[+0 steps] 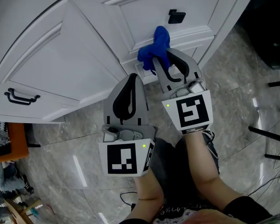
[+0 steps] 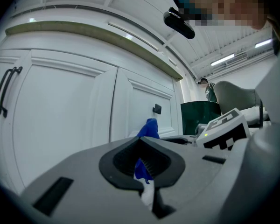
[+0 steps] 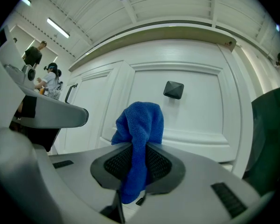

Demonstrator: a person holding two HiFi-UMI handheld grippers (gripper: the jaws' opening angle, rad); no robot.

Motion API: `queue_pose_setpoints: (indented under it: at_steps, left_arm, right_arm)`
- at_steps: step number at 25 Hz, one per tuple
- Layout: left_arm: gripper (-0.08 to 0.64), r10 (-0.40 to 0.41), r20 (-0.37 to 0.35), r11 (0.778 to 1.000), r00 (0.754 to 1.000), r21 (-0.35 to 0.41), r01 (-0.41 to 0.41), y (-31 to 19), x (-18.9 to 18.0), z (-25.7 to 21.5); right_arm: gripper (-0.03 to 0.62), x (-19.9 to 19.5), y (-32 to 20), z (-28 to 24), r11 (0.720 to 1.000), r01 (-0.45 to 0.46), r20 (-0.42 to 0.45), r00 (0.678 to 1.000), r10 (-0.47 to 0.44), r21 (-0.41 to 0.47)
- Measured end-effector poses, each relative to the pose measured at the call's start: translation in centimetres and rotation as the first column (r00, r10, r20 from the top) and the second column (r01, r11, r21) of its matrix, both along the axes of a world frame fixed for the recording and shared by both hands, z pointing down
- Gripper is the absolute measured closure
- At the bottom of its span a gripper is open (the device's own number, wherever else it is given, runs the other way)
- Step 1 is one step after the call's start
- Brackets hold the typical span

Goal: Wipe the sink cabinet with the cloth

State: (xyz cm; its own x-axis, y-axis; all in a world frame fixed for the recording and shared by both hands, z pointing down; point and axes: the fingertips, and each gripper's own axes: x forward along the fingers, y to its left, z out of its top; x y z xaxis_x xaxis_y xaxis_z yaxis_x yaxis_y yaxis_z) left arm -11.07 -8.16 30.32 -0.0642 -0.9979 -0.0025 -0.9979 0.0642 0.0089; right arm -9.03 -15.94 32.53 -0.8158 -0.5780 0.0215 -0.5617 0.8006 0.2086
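Note:
The white sink cabinet fills the upper head view, with a square black knob on its right door. A blue cloth is bunched against that door's lower rail, below the knob. My right gripper is shut on it. In the right gripper view the cloth rises out of the right gripper in front of the knob. My left gripper hangs to the left and nearer, tips together and empty. The left gripper points at the cabinet, with the cloth showing beyond it.
A black bar handle sits on the left door. Below lies a glossy marble floor. An orange object stands at the left, black stand legs at the right. A dark green bin stands beside the cabinet.

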Motion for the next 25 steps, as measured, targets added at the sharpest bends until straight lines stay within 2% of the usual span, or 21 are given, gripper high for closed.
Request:
queue_pose_setpoints:
  at_steps: [25]
  left_arm:
    - [0.555, 0.001, 0.005, 1.000, 1.000, 0.006, -0.002, -0.1, 0.3, -0.1]
  right_arm:
    - [0.512, 1.5, -1.1, 0.0, 0.999, -0.047, 0.017, 0.999, 0.048, -0.017]
